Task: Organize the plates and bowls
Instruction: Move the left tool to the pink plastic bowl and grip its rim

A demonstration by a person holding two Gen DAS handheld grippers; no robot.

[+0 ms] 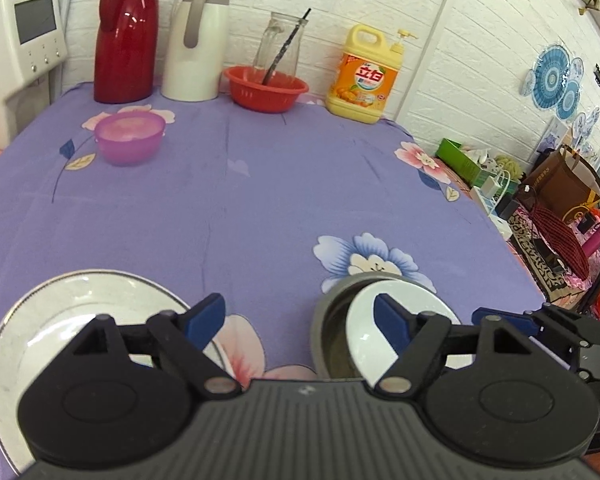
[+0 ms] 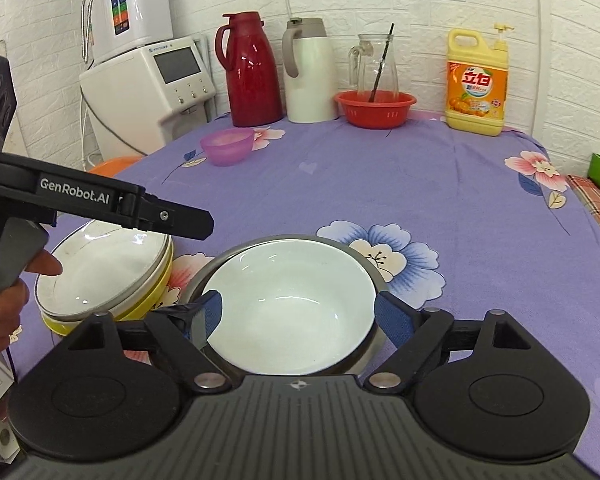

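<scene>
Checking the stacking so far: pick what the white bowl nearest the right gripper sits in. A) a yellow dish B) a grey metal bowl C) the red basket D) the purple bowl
B: the white bowl is nested inside the grey metal bowl, whose rim rings it.

- The bench's cloth (image 2: 380, 184) is showing purple, printed with pink and blue flowers;
- the white bowl (image 2: 292, 304) is sitting white inside a grey metal bowl (image 2: 374, 276);
- the white plate (image 2: 100, 276) is wearing a thin dark rim line over a yellow dish (image 2: 148, 300);
- the small bowl (image 2: 228, 146) is glowing translucent purple;
- the basket (image 2: 374, 110) is showing red; the flask (image 2: 252, 72) dark red; the jug (image 2: 310, 72) white with a grey handle;
- the detergent bottle (image 2: 476, 84) is showing yellow with an orange label;
- both tongs are showing black with blue pads (image 2: 392, 316).
</scene>
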